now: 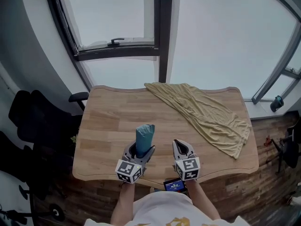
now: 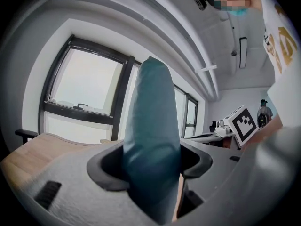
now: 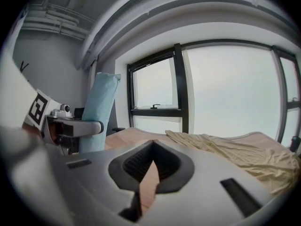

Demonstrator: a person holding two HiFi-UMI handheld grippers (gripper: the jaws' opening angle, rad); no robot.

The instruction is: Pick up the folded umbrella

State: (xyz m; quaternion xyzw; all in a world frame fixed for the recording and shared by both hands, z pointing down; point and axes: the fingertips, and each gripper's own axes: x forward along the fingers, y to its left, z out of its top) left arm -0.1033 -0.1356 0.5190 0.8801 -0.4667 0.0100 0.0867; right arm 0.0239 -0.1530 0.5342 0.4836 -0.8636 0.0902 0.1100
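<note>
left tool clamped on folded umbrella | right tool jaws together

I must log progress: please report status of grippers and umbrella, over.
Left gripper shut on folded umbrella, held upright. Right gripper shut, empty. Beige cloth lies apart on table, not in way.

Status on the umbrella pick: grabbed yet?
Done: the left gripper is shut on the folded umbrella, which stands upright between its jaws. In hand: the lift. Whether the umbrella's lower end clears the table cannot be told. The right gripper is empty, jaws together. Left: confirming clearance.
</note>
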